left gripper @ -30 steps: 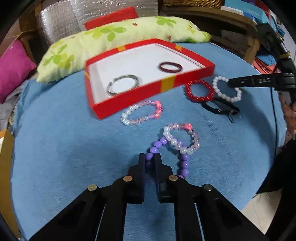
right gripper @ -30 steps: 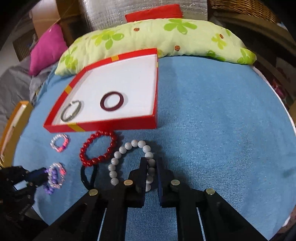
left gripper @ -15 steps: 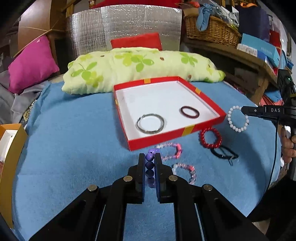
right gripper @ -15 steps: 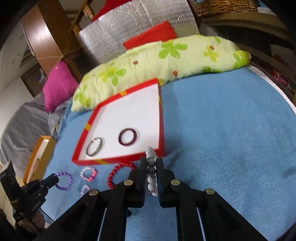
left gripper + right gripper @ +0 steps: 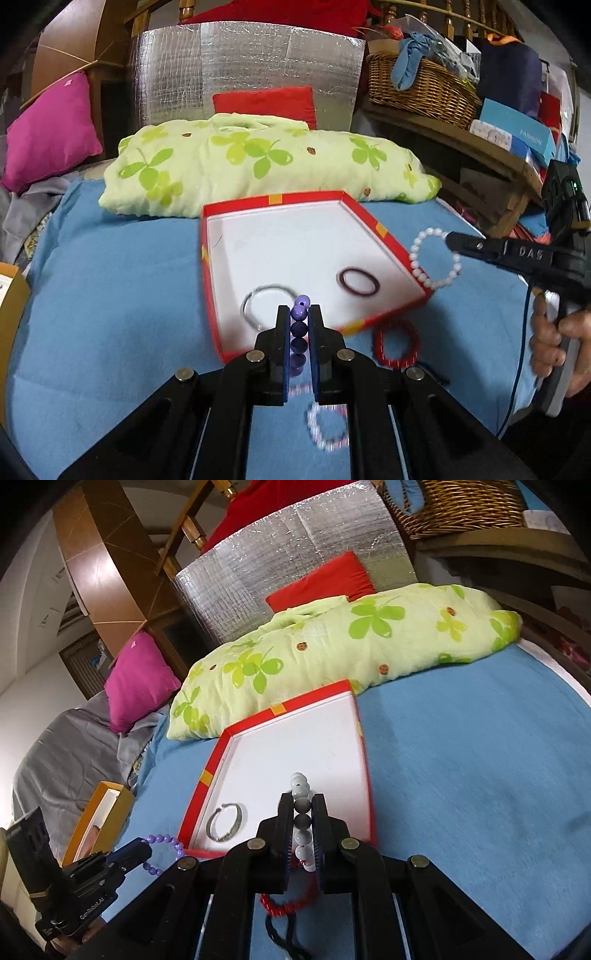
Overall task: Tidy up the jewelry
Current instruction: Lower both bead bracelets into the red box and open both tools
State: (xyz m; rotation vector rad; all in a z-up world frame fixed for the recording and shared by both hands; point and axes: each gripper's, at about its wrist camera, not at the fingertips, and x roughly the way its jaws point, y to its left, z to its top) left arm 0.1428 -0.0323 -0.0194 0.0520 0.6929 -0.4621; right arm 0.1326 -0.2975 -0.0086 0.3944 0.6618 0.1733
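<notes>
My left gripper (image 5: 299, 314) is shut on a purple bead bracelet (image 5: 300, 334), lifted above the blue cloth just short of the red tray (image 5: 275, 199). My right gripper (image 5: 303, 801) is shut on a white bead bracelet (image 5: 301, 814), which hangs at the tray's right corner in the left wrist view (image 5: 436, 264). Inside the tray (image 5: 207, 775) lie a silver bangle (image 5: 267, 304) and a dark red ring (image 5: 359, 282). On the cloth in front lie a red bead bracelet (image 5: 396, 343), a pink-and-white bracelet (image 5: 327, 424) and a black band (image 5: 282, 938).
A green-flowered pillow (image 5: 266, 166) lies behind the tray, with a red cushion (image 5: 264, 105) and a silver foil panel (image 5: 243, 70) beyond. A pink cushion (image 5: 48, 129) is at the left, a wicker basket (image 5: 421, 85) on a shelf at the right, an orange box (image 5: 99, 819) beside the cloth.
Both grippers have risen off the cloth with their bracelets, purple in the left and white in the right, and now sit nearer the red tray. The views have tilted up.
</notes>
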